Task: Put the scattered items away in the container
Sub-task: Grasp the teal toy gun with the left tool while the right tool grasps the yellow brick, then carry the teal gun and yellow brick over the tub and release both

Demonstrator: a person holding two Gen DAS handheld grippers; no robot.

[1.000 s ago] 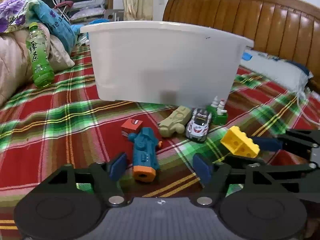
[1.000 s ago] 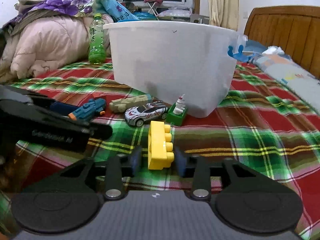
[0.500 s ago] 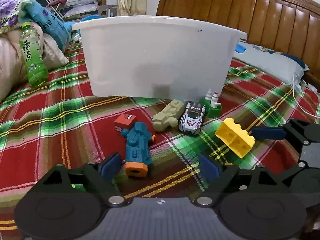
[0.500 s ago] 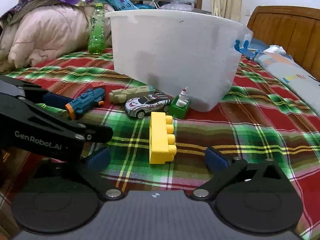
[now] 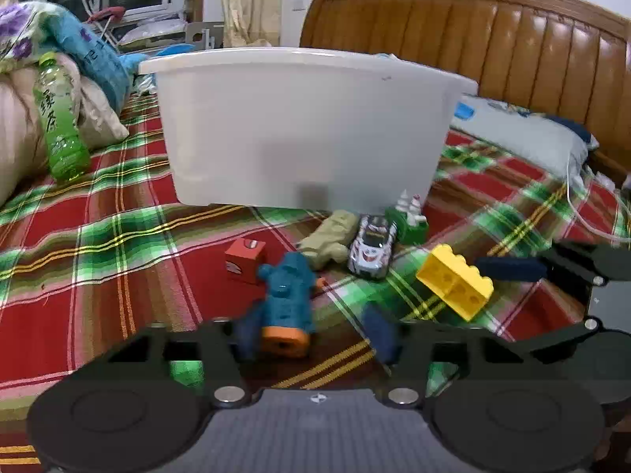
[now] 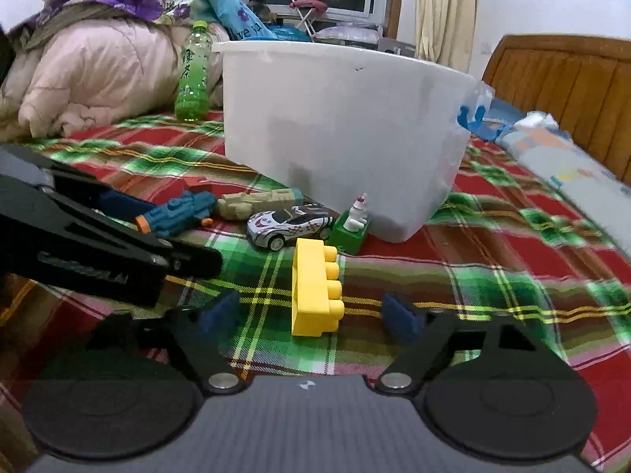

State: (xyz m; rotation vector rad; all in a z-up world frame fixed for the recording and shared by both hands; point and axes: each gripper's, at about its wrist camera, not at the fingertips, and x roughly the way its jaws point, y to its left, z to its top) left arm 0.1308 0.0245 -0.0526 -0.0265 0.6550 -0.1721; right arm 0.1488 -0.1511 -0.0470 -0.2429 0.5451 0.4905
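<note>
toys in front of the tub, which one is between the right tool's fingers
The yellow block, lying on the plaid blanket between the closing, not yet touching fingers; the others sit nearer the tub.

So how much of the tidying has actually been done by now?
Nothing looks done: the tub's inside is hidden, and every toy lies on the bedspread. In hand: the left gripper is closing around the blue toy, the right gripper around the yellow block. Left: red cube, tan toy, car, green piece.

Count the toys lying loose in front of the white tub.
6: teal water gun between the left fingers, red block beside it, tan vehicle, silver car, green block, yellow brick. Others may hide behind the tub.
</note>
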